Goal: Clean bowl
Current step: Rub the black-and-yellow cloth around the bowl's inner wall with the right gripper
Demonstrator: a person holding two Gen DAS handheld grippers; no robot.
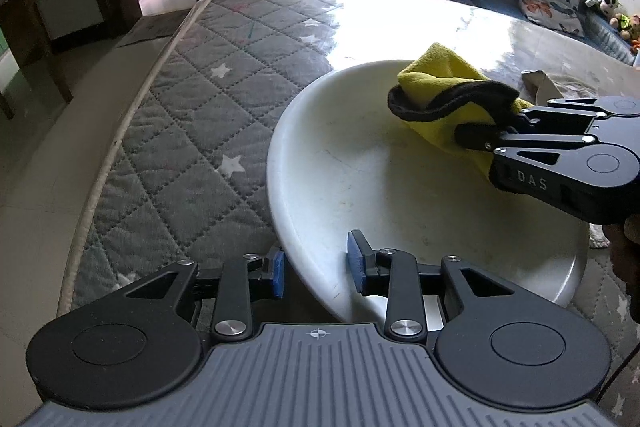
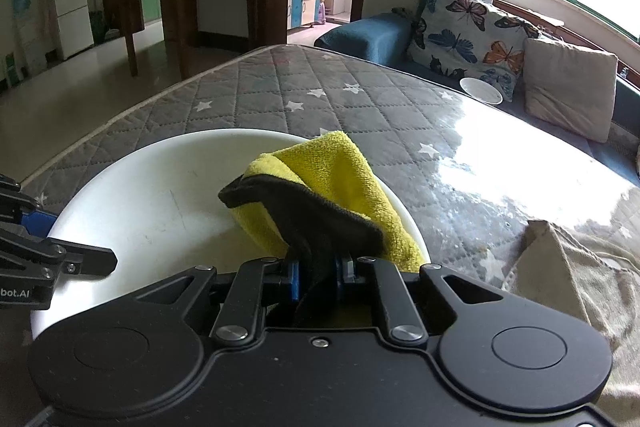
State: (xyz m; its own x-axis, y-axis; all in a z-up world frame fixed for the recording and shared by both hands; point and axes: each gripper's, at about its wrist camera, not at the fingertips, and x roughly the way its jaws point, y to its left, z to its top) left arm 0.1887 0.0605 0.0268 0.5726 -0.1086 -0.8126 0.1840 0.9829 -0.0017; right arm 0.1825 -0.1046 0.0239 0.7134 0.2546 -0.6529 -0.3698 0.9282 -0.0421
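Straddling the near rim of the white bowl (image 1: pixel 400 179) at about 7 o'clock, the left hand-held gripper (image 1: pixel 316 265) has one blue pad outside the wall and one inside, with a gap showing at the inner pad, so it stands open around the rim and does not pinch it. The bowl sits on a quilted grey star-print mattress (image 1: pixel 192 99). It looks wide, shallow, rigid and smooth, probably ceramic or hard plastic, so likely slippery and prone to sliding on the glossy cover; the rim is the natural hold. Toward 2 o'clock, the right hand-held gripper (image 2: pixel 318 277) is clamped on a soft yellow microfibre cloth with black trim (image 2: pixel 320 195), limp and light, draped into the bowl. A beige rag (image 2: pixel 568 267) lies at 3 o'clock.
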